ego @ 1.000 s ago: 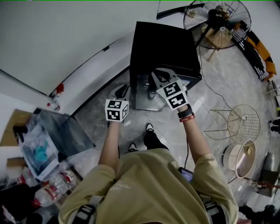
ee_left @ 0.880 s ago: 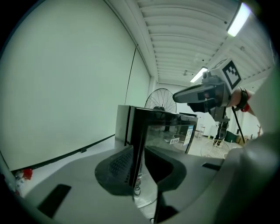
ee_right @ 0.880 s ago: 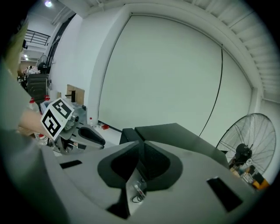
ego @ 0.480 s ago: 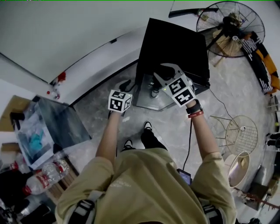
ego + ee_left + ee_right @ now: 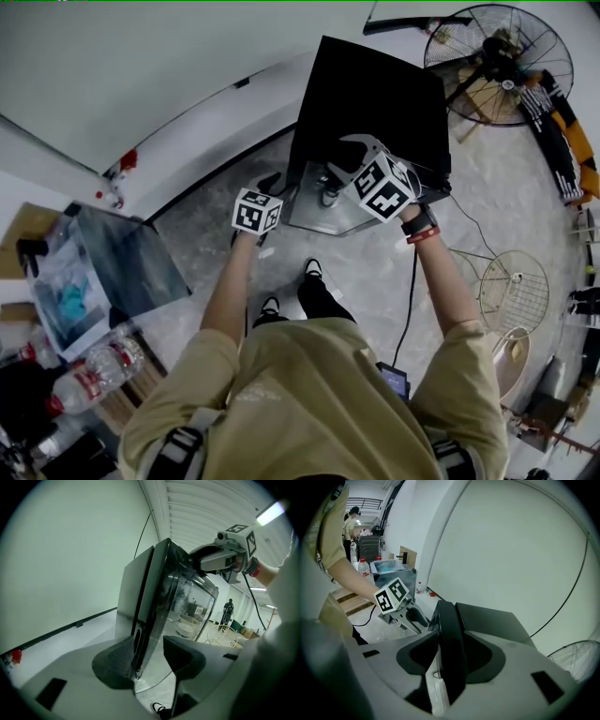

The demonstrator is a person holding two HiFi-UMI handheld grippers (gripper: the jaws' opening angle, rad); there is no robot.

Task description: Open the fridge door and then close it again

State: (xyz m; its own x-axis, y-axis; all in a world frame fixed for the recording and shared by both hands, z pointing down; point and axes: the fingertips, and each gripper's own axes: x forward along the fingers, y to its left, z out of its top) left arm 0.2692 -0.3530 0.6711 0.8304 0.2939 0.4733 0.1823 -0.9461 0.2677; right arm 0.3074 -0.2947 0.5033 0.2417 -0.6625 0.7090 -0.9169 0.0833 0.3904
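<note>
A small black fridge (image 5: pixel 370 98) with a glass door (image 5: pixel 180 616) stands on the floor against the wall. My left gripper (image 5: pixel 270 184) is at the door's left edge. In the left gripper view its jaws (image 5: pixel 150 660) have just been opening and stand wide, the door's edge between them, pads clear of it. My right gripper (image 5: pixel 343 159) is over the door's top front edge. Its jaws (image 5: pixel 450 656) have also just been opening and straddle the black top edge (image 5: pixel 449 620) without pressing on it. The door looks closed against the body.
A floor fan (image 5: pixel 492 52) stands right of the fridge. A wire basket stool (image 5: pixel 514 291) is at the right. A box with clear plastic (image 5: pixel 70 300) and water bottles (image 5: pixel 89 375) lie at the left. A black cable (image 5: pixel 405 309) runs past my feet (image 5: pixel 314 272).
Both grippers have dropped toward the fridge door and their jaws have gone from nearly shut to wide. The right gripper has rolled and now straddles the door's top edge.
</note>
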